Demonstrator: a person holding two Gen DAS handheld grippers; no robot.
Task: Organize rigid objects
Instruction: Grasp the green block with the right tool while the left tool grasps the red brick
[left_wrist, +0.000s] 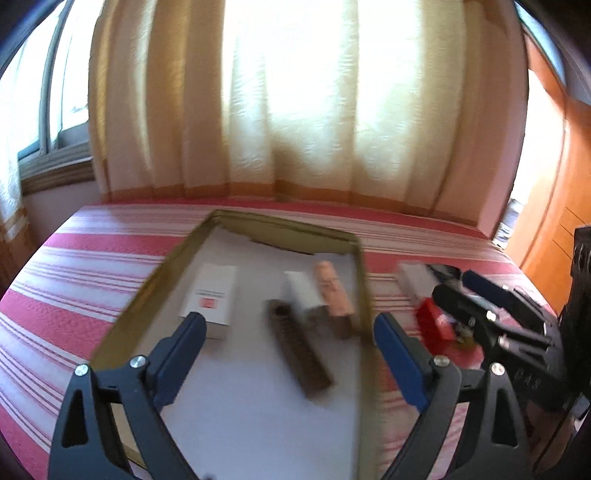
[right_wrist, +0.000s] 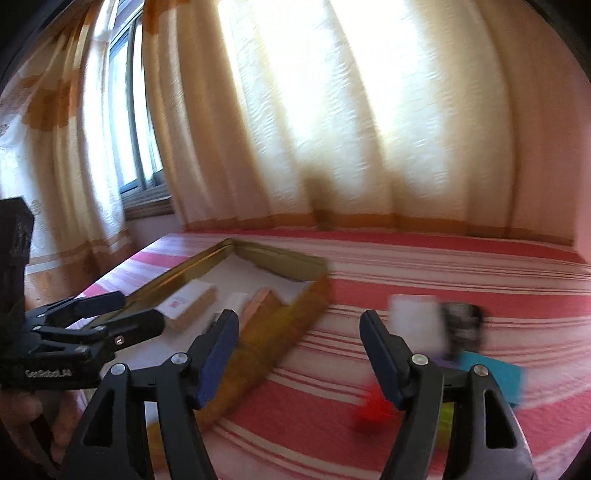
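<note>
A gold-rimmed tray (left_wrist: 155, 280) with a white floor lies on a striped bed. In it are a white box with a red mark (left_wrist: 210, 299), a dark brown bar (left_wrist: 299, 350), a small white box (left_wrist: 301, 291) and a peach tube (left_wrist: 332, 288). My left gripper (left_wrist: 290, 332) is open and empty above the tray. My right gripper (right_wrist: 297, 332) is open and empty over the bed, right of the tray (right_wrist: 280, 328). Near it lie a red object (right_wrist: 371, 408), a white box (right_wrist: 415, 321), a dark object (right_wrist: 463, 328) and a teal box (right_wrist: 491, 376). The frames are blurred.
The red and white striped bedspread (right_wrist: 406, 266) runs to cream curtains (left_wrist: 295, 110) at the far side. A window (right_wrist: 129, 110) is at the left and wooden cupboards (left_wrist: 554, 206) at the right. The right gripper also shows in the left wrist view (left_wrist: 480, 306).
</note>
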